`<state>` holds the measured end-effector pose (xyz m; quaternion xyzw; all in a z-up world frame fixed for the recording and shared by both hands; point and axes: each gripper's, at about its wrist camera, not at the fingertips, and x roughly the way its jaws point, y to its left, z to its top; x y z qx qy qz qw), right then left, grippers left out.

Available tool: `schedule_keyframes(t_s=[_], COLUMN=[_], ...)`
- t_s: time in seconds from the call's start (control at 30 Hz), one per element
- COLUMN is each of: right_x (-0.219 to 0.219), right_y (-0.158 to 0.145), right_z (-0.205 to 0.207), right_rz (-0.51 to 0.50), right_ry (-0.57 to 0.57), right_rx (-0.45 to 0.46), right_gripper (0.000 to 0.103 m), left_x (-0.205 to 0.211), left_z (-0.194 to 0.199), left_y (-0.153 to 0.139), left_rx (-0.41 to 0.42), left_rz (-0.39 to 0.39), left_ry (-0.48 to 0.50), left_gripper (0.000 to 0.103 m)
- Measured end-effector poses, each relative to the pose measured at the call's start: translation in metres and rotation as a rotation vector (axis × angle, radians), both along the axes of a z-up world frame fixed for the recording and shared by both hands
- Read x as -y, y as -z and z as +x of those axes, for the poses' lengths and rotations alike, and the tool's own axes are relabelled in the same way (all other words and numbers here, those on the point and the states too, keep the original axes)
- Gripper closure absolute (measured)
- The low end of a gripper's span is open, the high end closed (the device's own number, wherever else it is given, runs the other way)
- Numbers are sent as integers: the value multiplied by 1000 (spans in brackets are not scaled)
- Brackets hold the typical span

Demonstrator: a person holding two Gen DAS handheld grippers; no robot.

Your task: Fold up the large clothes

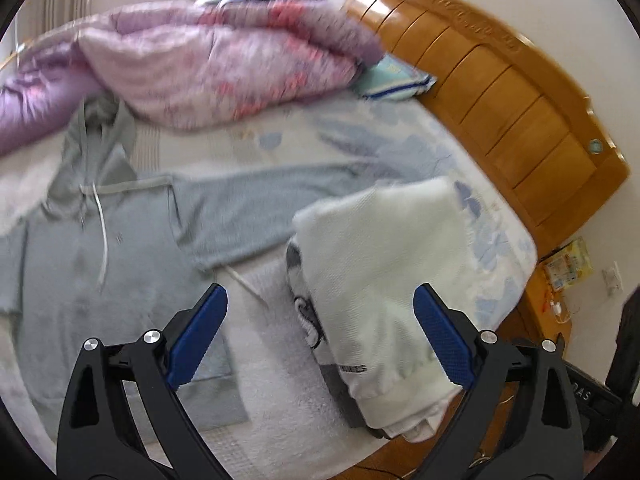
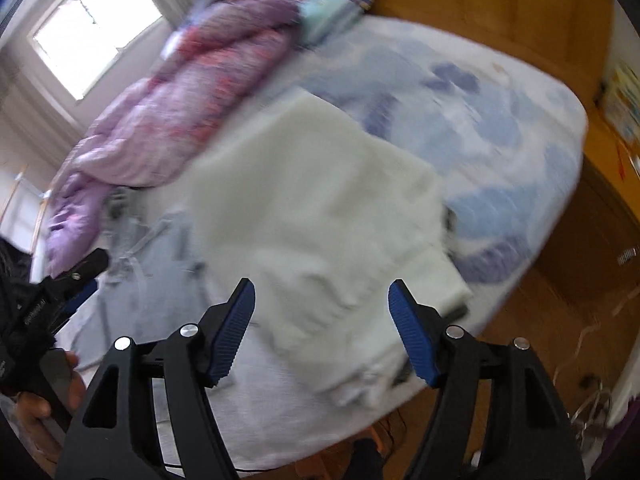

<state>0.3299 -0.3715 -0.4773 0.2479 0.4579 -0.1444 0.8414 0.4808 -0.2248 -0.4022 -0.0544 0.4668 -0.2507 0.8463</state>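
One bed [image 1: 400,136] fills both views, its sheet printed with pale blue flowers, and one wooden headboard [image 1: 500,92] runs along its far edge. One bunched quilt [image 1: 208,68] in pink and lilac lies heaped at the pillow end, with one teal pillow [image 1: 396,76] tucked just beside it against the headboard. Two large garments lie on the bed. One grey hoodie [image 1: 112,240] is spread flat, hood toward the quilt, one sleeve stretched out sideways and a white drawstring running down its chest. One white garment [image 1: 384,264], already folded into a thick stack with some black print showing at its edge, sits near the bed's corner and lies over the end of that stretched sleeve. One window [image 2: 96,28] shows bright in the right wrist view. The left claw [image 1: 320,332] hangs released over the strip of bed between the hoodie's hem and the folded stack, gripping nothing. The right claw [image 2: 322,326] is likewise spread wide above the near edge of the white stack, empty; both views are motion-blurred.
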Motion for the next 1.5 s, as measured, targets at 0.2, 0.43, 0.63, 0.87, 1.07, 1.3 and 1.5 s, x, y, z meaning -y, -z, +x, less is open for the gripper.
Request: schedule_keyframes(t_s=[0.2,0.43,0.63,0.87,1.07,1.3,1.5], right_x=[-52,-170,-265,-341,-368,-372,-366], right_y=[-79,-170,-235,-302,-327,-334,-342], right_z=[5,-53,-119,-173,-209,-255,-292], right_rz=[-41,-133,-186,-284,-307,-350,-350], right_ry=[-63,-111,-129,-181,-246,-300,-344], right_rx=[122,244,327,351,375,402,432], right_gripper=[36,27,14,12,11,11,11], left_x=[-47,-158,-266,-331,-353,-356,-341], left_z=[-29,-106,-178,-249,-300,-362,-416], left_y=[-90,-169,-227,-295,-322,-344,-356], left_rx=[117,249,309,433,438,459,478], left_rz=[-49,-38,-11,59,106,155,174], left_ry=[9,8,-57,-153,-196,-269,-304], left_gripper=[8,8,8,8,8,8,7])
